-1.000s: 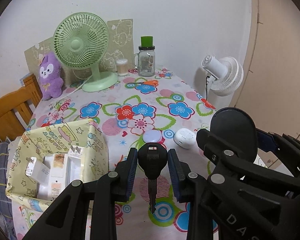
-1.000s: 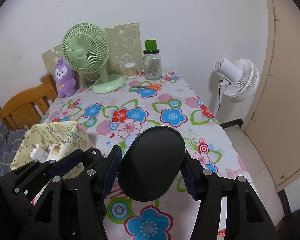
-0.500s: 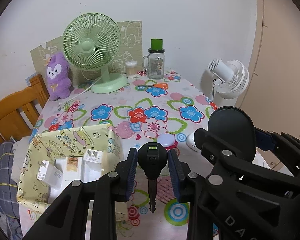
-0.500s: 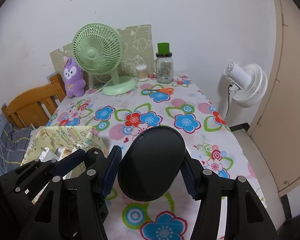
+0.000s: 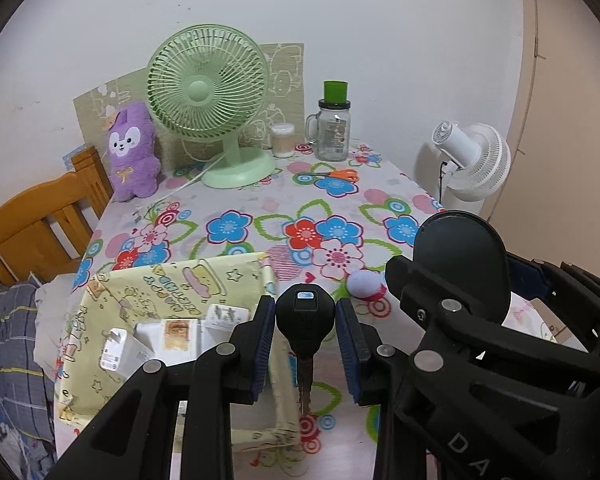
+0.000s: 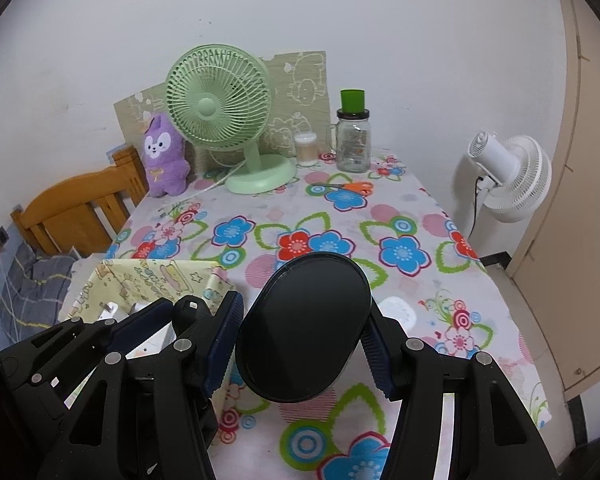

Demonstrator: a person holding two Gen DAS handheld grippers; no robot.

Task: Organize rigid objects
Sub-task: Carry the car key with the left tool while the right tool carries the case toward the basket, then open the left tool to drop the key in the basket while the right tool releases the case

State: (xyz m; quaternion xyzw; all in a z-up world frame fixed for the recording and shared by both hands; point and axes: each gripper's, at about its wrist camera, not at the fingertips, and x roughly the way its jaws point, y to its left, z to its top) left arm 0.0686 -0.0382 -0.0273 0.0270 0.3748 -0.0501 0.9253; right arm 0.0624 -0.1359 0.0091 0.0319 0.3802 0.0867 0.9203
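Key (image 5: 305, 320) clamped in left hand-held gripper (image 5: 305, 342), blade down

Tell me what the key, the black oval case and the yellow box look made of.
Key: matte black plastic head, dull metal blade. Black oval case: smooth, faintly glossy, probably hard plastic. Yellow box: seemingly cardboard under wrinkled printed paper.

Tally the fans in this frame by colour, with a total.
Green fan: 1
White fan: 1
Total: 2
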